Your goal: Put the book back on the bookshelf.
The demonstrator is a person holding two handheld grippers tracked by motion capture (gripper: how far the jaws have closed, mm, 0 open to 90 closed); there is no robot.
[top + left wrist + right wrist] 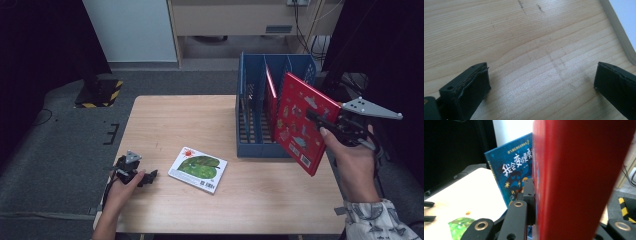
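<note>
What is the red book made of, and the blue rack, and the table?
Red book: looks like glossy printed card, stiff and flat in the right gripper.
Blue rack: probably moulded plastic, with slotted walls.
Table: pale wood or wood-look board, with visible grain.

Glossy red book [301,120], blue plastic rack [260,90], pale matt wood-grain table [165,120], glossy green book [197,169].

blue book [510,173] cover reads "我会变".
</note>
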